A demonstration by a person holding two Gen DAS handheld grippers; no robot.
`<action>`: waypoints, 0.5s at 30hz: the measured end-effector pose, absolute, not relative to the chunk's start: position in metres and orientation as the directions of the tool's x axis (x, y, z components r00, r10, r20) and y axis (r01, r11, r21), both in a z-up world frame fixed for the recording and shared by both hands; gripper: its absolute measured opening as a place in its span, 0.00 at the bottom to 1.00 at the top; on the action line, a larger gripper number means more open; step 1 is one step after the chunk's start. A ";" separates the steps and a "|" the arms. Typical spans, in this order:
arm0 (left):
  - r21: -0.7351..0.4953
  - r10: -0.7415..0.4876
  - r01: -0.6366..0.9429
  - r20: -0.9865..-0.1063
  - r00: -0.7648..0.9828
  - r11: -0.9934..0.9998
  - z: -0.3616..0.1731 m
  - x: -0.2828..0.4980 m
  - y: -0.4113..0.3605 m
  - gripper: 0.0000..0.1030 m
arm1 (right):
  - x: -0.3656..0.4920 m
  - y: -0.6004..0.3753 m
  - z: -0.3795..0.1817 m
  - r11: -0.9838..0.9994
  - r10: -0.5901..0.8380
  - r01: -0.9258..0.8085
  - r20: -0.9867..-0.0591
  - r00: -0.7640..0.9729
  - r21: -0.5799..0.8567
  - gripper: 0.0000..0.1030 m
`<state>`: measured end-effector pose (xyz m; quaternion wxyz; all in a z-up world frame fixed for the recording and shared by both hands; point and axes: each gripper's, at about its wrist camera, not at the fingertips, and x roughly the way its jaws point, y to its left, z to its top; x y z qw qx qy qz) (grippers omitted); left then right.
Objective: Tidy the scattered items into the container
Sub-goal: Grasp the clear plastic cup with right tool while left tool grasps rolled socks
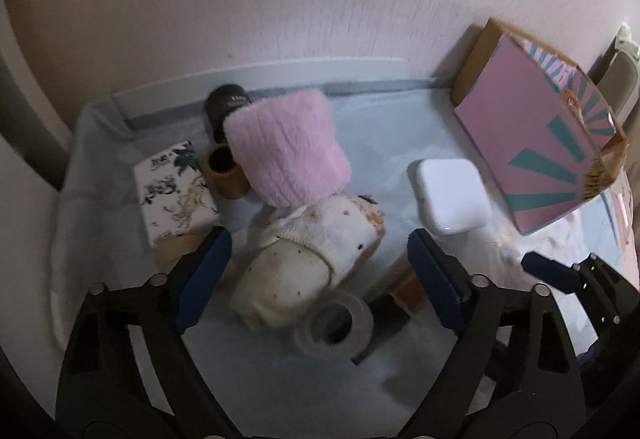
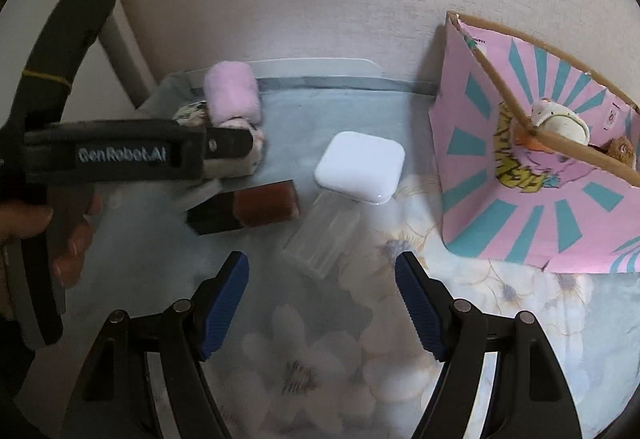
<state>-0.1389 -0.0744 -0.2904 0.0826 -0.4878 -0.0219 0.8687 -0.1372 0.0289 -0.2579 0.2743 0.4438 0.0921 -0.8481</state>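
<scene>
In the left wrist view, my left gripper (image 1: 320, 273) hangs open over a white speckled plush (image 1: 312, 255), whose sides do not touch the blue pads. A grey tape roll (image 1: 334, 327) lies just in front of it and a pink fluffy roll (image 1: 288, 147) behind it. The pink and teal cardboard box (image 2: 520, 199) stands at the right with soft toys (image 2: 560, 123) inside. My right gripper (image 2: 324, 275) is open just short of a clear plastic cup (image 2: 324, 239) lying on its side. A white square case (image 2: 360, 167) lies beyond the cup.
A floral tile (image 1: 174, 191), a small brown cup (image 1: 222, 171) and a black cylinder (image 1: 226, 105) sit at the left. A brown and black block (image 2: 248, 211) lies left of the clear cup. The flowered sheet (image 2: 320, 379) meets the wall behind. A hand (image 2: 40, 231) holds the left gripper.
</scene>
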 end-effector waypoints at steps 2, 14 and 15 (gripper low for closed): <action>-0.116 0.167 -0.131 -0.847 -0.505 -0.985 -0.295 -0.141 -0.073 0.75 | -0.142 0.026 -0.260 -0.838 -0.383 0.540 -0.796 -0.469 0.084 0.70; -0.151 0.193 -0.123 -0.841 -0.505 -0.981 -0.293 -0.138 -0.078 0.35 | -0.143 0.005 -0.270 -0.821 -0.353 0.571 -0.792 -0.498 0.007 0.32; -0.158 0.200 -0.124 -0.839 -0.506 -0.979 -0.291 -0.136 -0.078 0.34 | -0.143 0.005 -0.268 -0.819 -0.356 0.573 -0.789 -0.501 0.006 0.31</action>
